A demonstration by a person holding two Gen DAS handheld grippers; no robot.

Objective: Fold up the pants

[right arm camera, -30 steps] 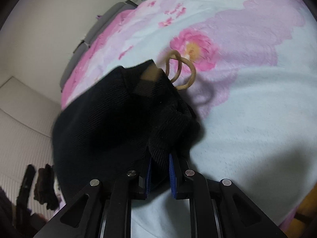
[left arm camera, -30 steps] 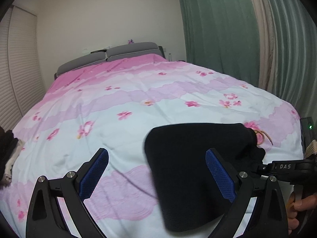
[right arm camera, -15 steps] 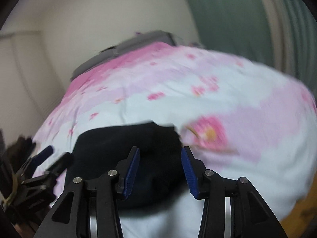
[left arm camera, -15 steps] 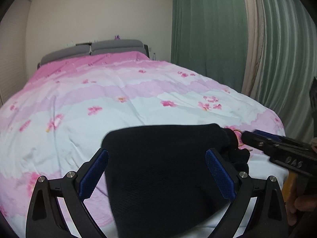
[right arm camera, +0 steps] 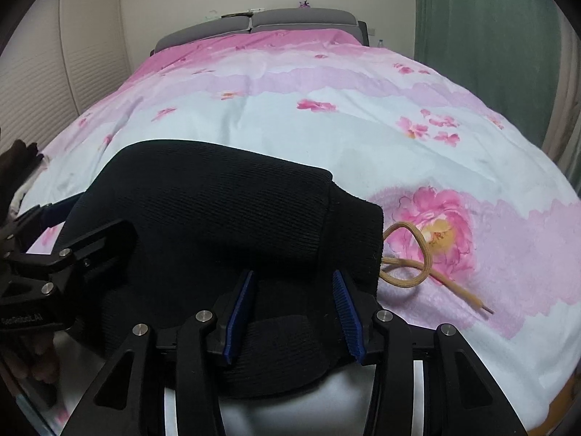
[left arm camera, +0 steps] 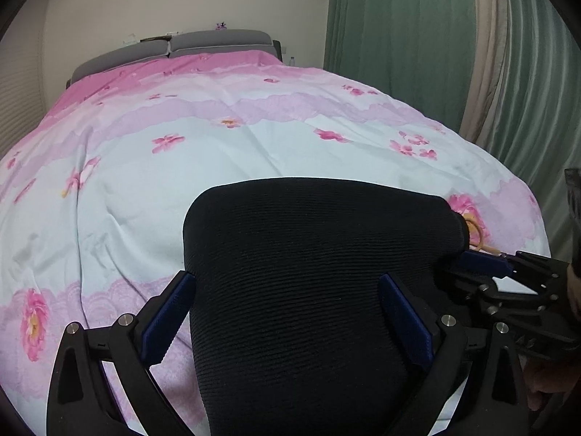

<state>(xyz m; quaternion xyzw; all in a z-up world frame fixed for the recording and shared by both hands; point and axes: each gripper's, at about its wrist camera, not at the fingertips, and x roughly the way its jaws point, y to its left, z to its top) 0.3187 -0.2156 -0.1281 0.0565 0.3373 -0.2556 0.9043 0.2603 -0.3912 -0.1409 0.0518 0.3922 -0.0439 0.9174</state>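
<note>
The black ribbed pants [left arm camera: 308,261] lie folded into a compact bundle on the pink floral bedspread [left arm camera: 218,152] near the bed's front edge; they also show in the right wrist view [right arm camera: 218,225]. A tan drawstring [right arm camera: 417,265] trails from the waistband on the right. My left gripper [left arm camera: 287,312] is open, jaws wide on either side of the bundle's near part, holding nothing. My right gripper [right arm camera: 292,309] is open, jaws straddling the bundle's near right end, empty. It shows at the right of the left wrist view [left arm camera: 486,265].
A grey headboard [left arm camera: 174,47] stands at the far end of the bed. Green curtains [left arm camera: 417,36] hang on the right. A closet with slatted doors [right arm camera: 83,47] is on the left. Dark clothes [right arm camera: 18,160] lie at the bed's left edge.
My right gripper let go of the waistband, opened, and swung round to face the headboard. My left gripper moved right, over the bundle. The pants now lie loose on the bed.
</note>
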